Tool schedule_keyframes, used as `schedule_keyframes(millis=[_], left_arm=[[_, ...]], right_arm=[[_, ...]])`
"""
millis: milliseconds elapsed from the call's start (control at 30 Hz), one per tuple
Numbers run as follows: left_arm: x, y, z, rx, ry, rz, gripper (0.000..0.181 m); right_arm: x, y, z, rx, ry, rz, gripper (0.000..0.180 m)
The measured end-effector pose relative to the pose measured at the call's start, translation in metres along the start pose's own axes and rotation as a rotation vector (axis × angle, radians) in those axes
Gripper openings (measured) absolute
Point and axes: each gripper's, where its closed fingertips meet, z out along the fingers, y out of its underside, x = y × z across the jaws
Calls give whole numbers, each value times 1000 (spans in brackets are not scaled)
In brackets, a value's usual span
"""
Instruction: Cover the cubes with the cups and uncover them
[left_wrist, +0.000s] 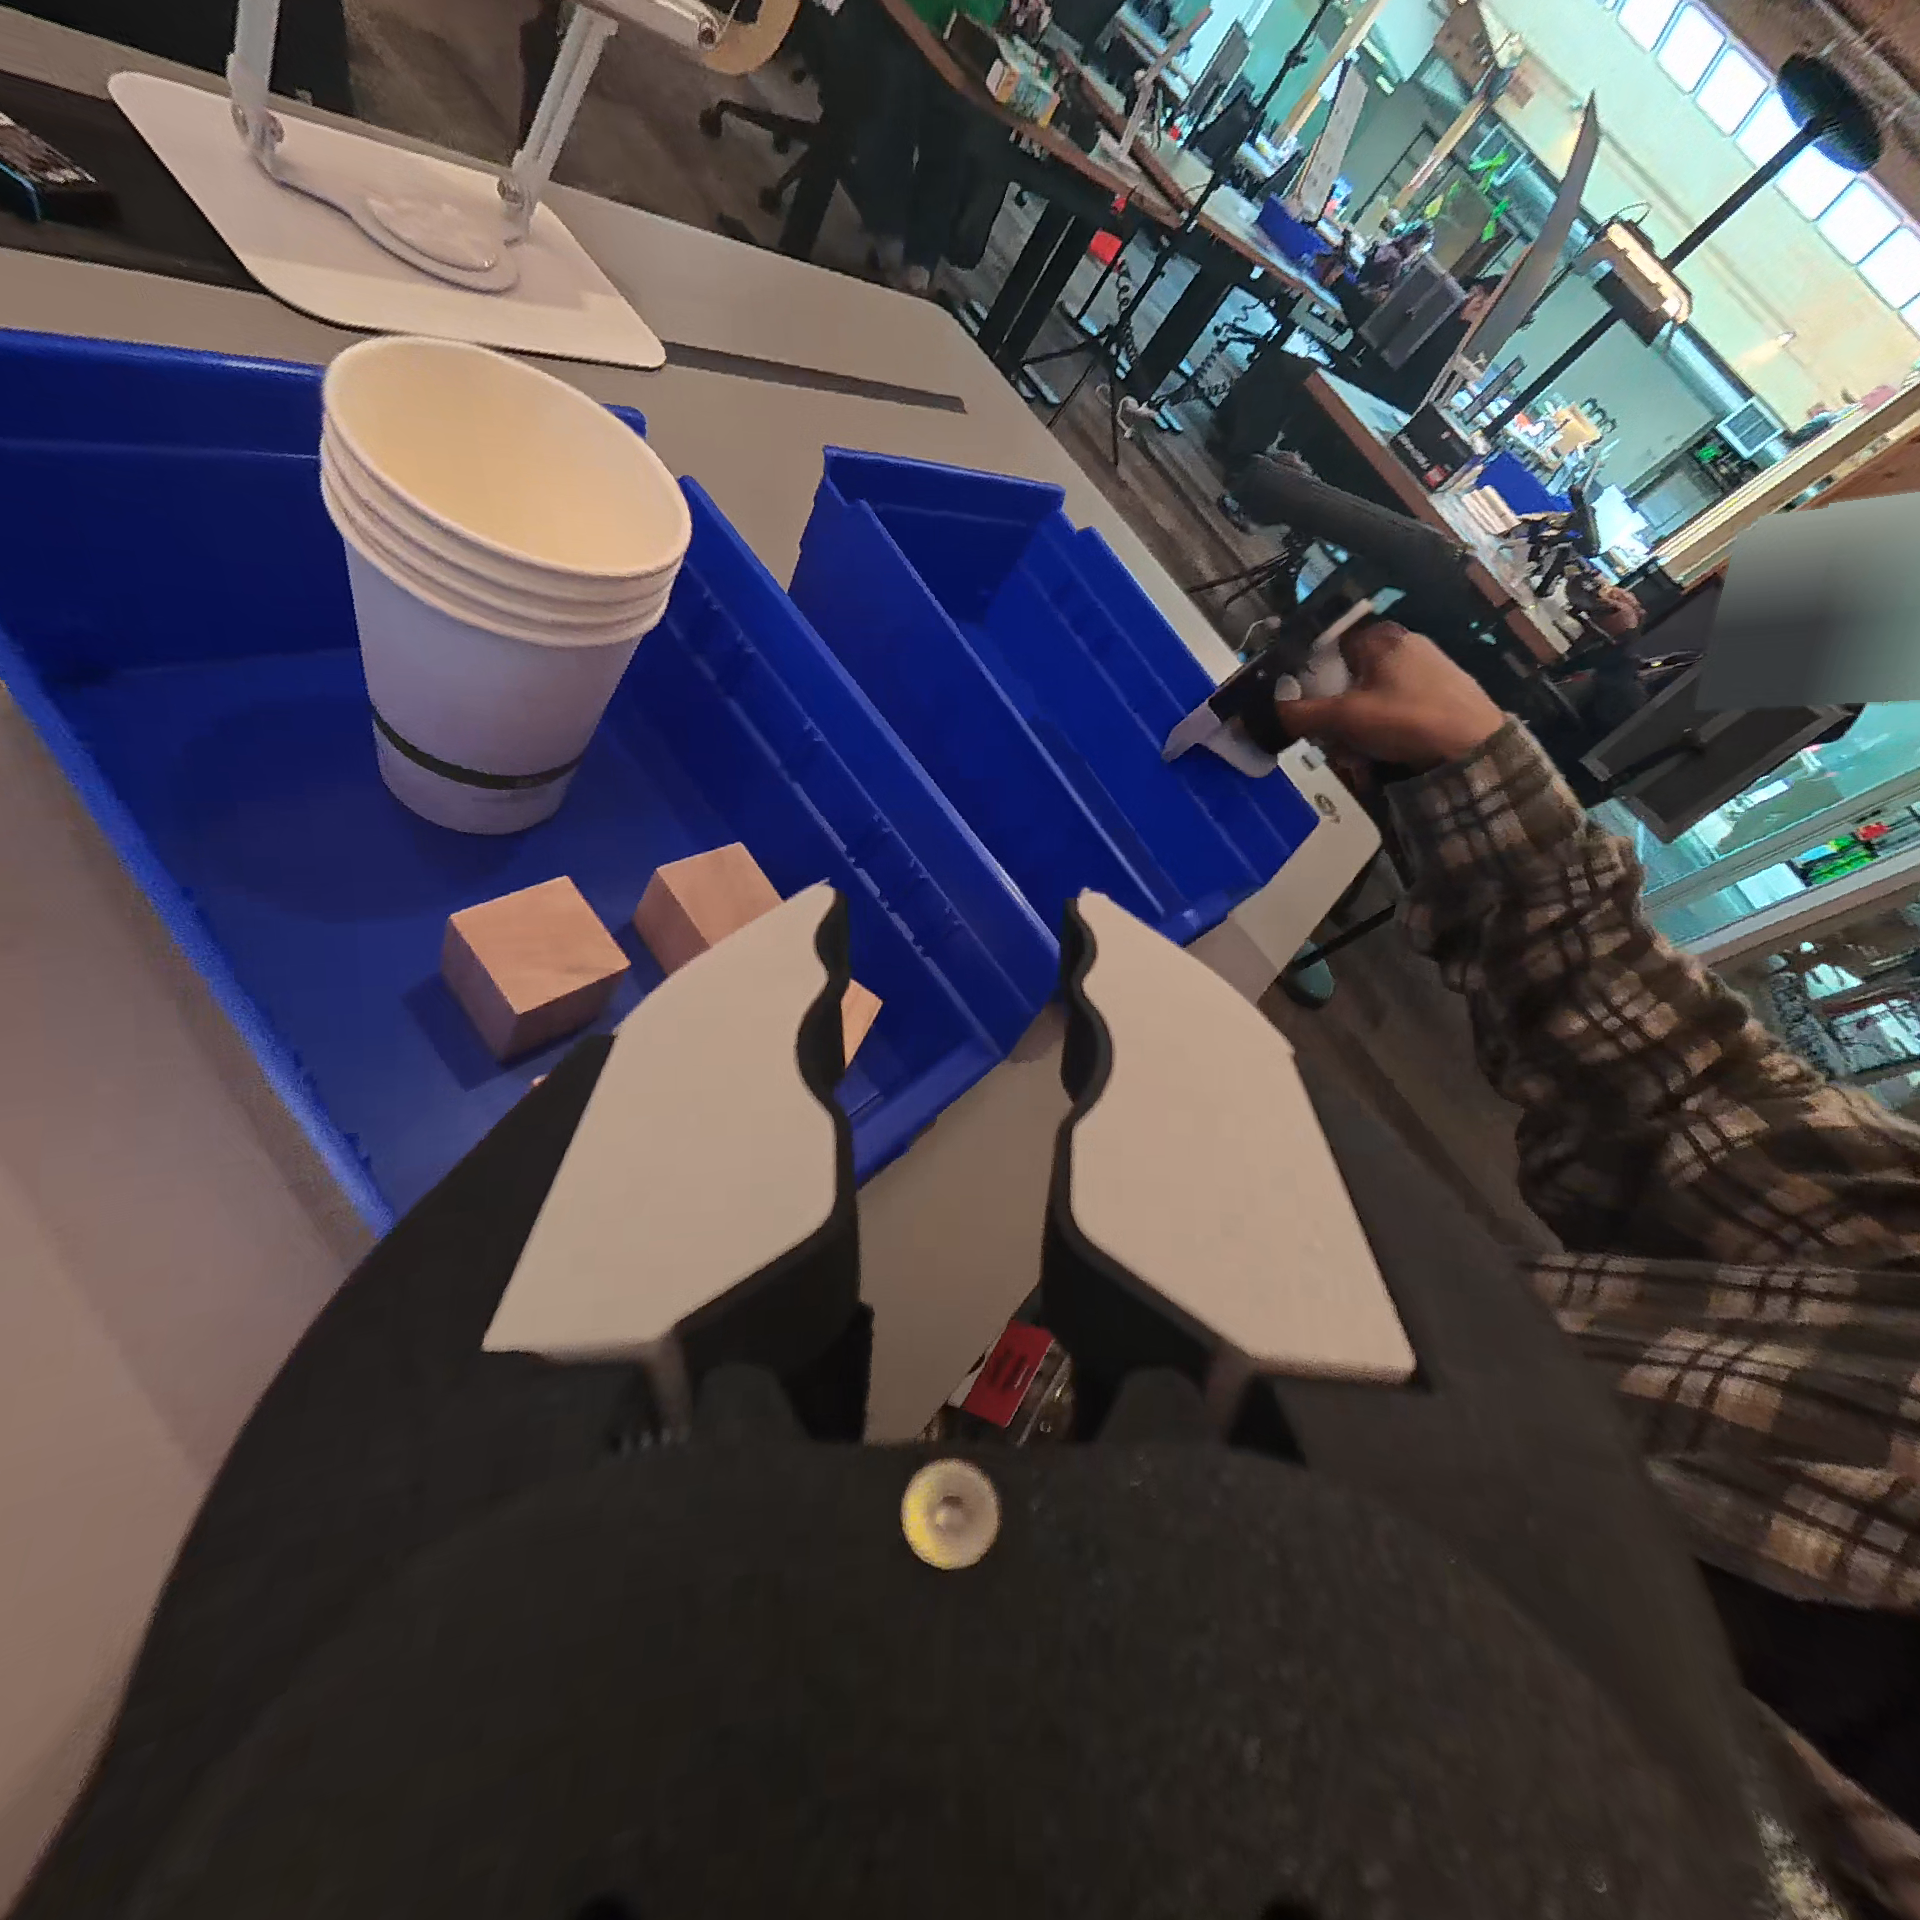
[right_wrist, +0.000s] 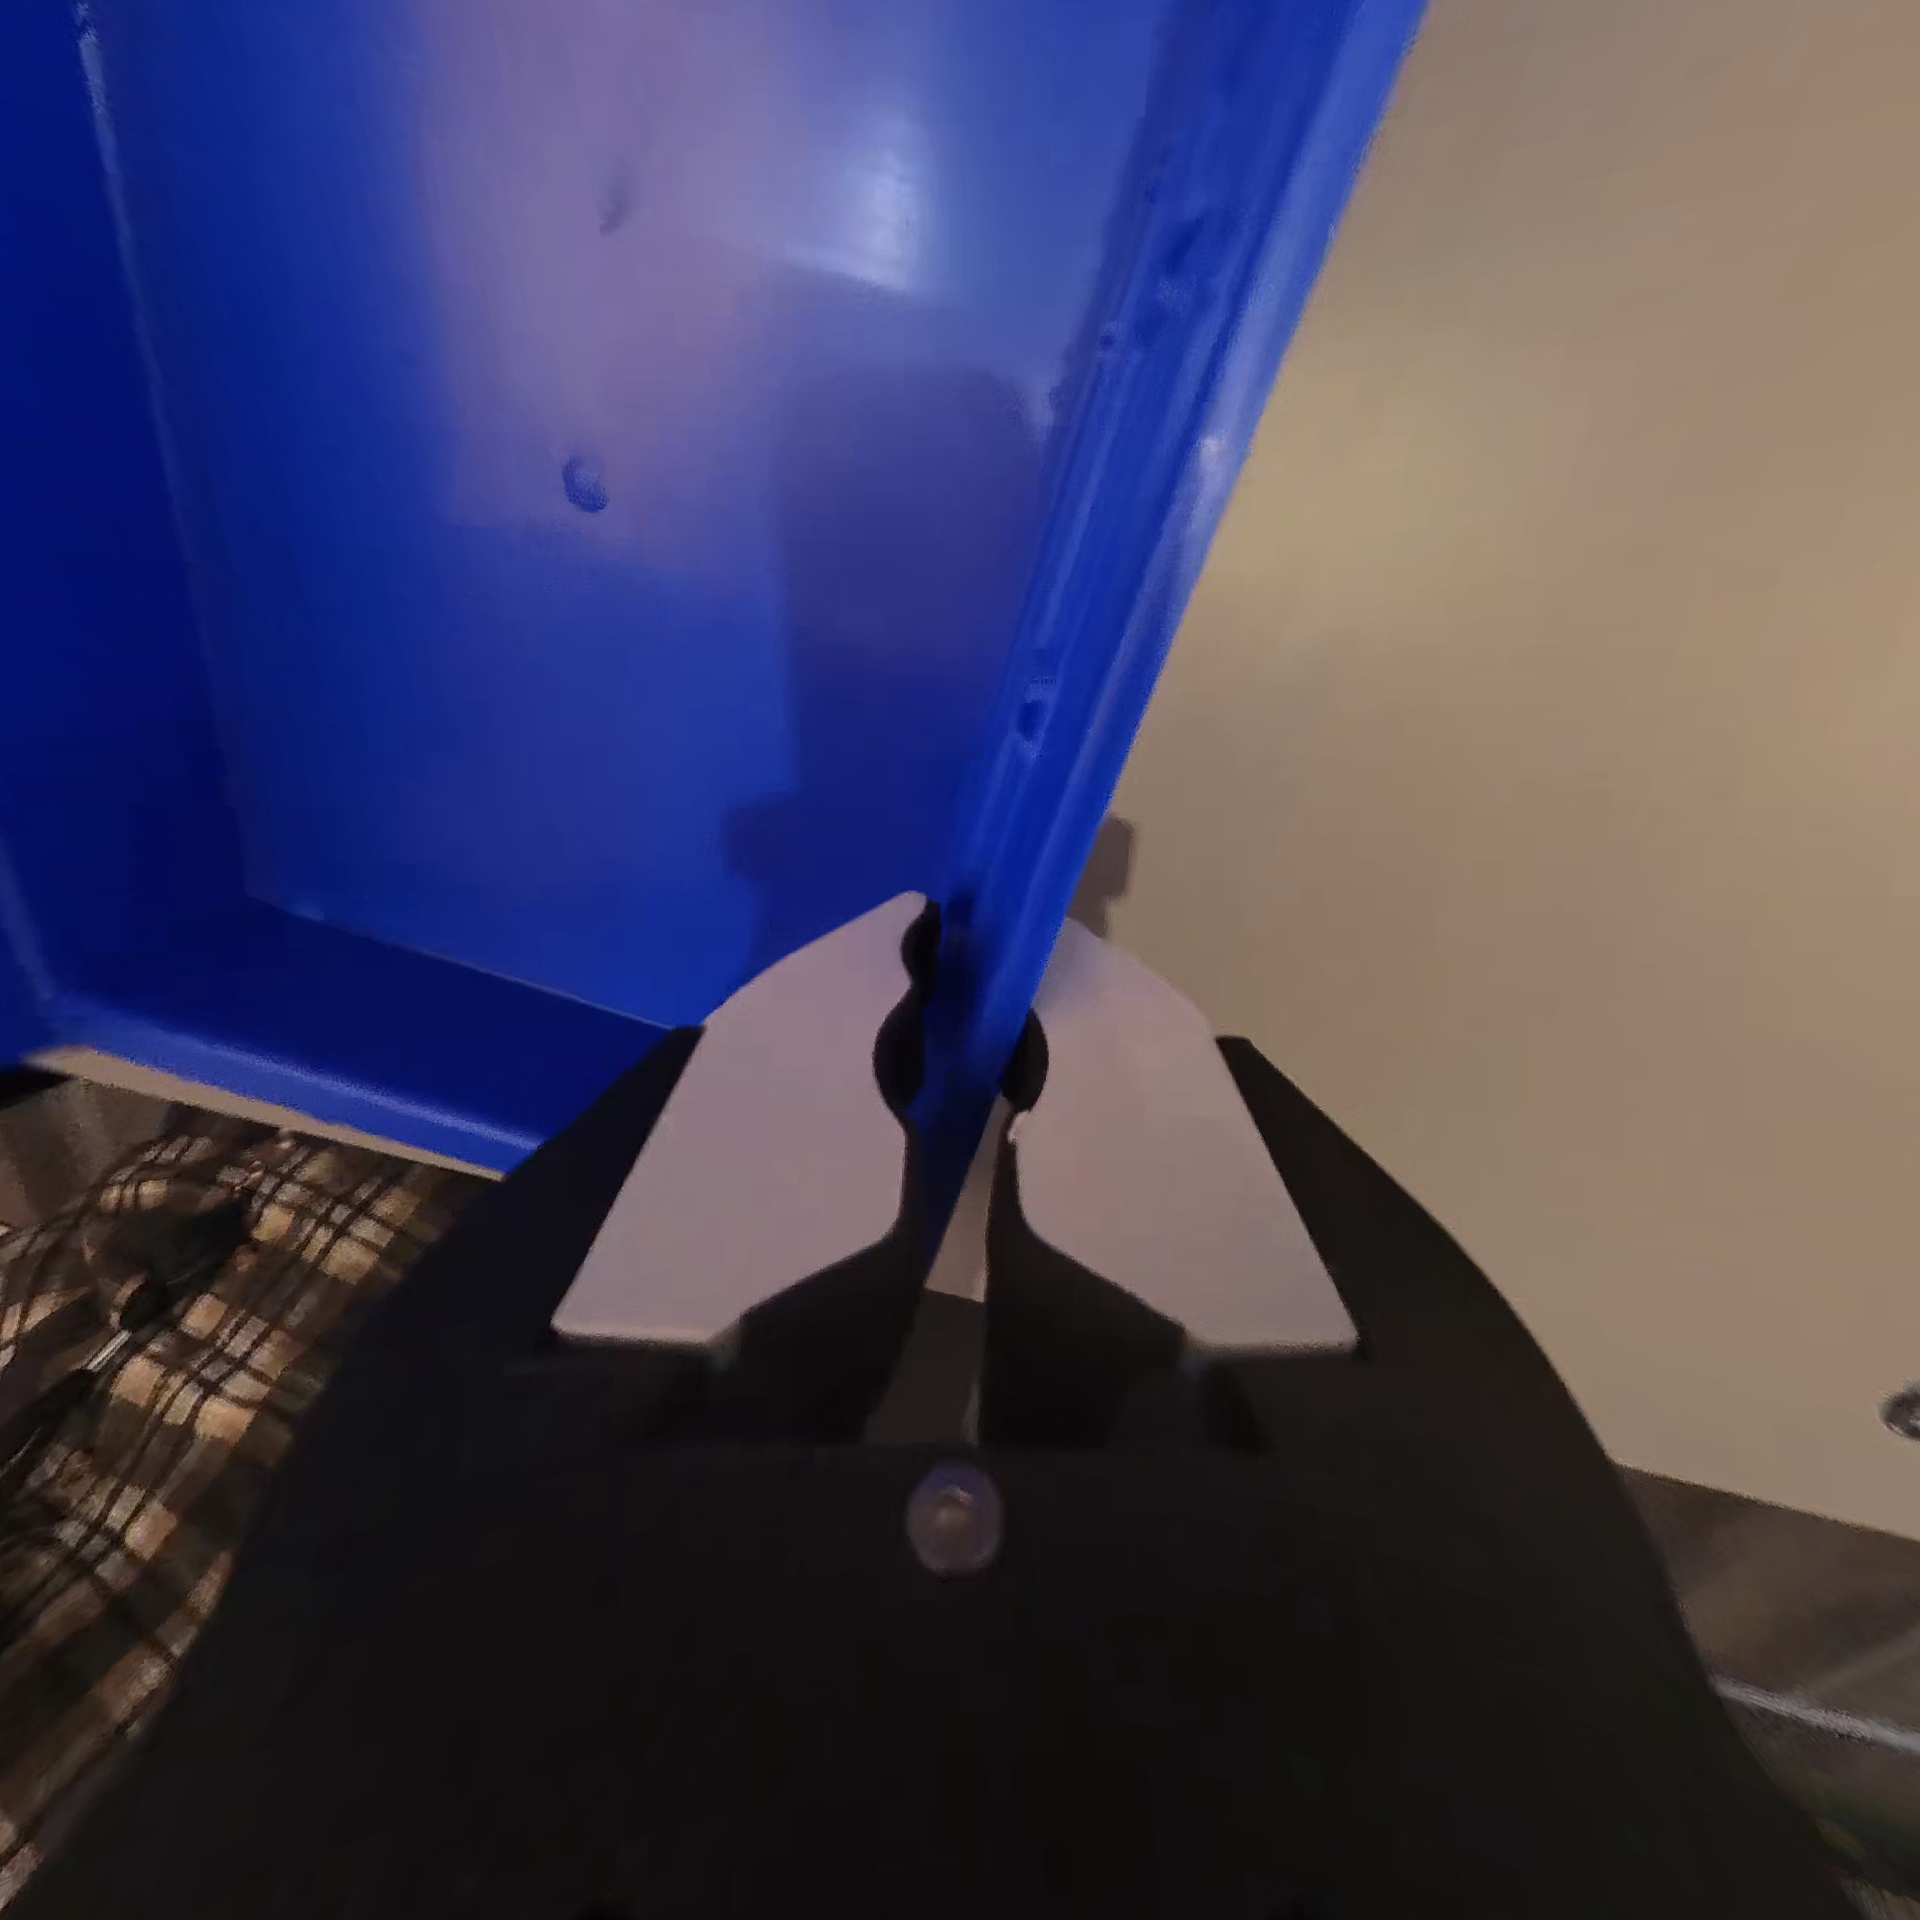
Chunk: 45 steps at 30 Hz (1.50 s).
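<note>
Right wrist view: my right gripper (right_wrist: 966, 1023) was clenched on the side wall of the empty blue bin (right_wrist: 1049, 665), prob. to steady or shift it. My left gripper (left_wrist: 945, 997) hung released, holding nothing, just over the near rim of the bigger blue bin (left_wrist: 935, 1081). Inside that bin, wooden cubes (left_wrist: 535, 961) sat nearest me, one partly hidden behind my finger; the stacked paper cups (left_wrist: 499, 582) stood upright beyond them. Past the bin, a white stand base (left_wrist: 384, 218) lay on the table.

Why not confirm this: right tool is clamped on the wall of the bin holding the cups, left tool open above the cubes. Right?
One slip: the right tool clamps the wall of the empty blue bin, not the cups' bin, as both wrist views show. The left tool is open above the cubes.
</note>
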Motion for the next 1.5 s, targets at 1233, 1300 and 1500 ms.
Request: schedule_keyframes(millis=[1233,1300,1500], left_arm=[[-54,-17,14,42,-157,-61,37],[-52,-20,15,35,-154,-37,47],[-83,-18,7,-59,-374,76,74]], right_arm=[[308,3,-43,-7,73,380,5],[311,3,-48,-7,75,308,8],[293,-17,-115,259,207,138,65]])
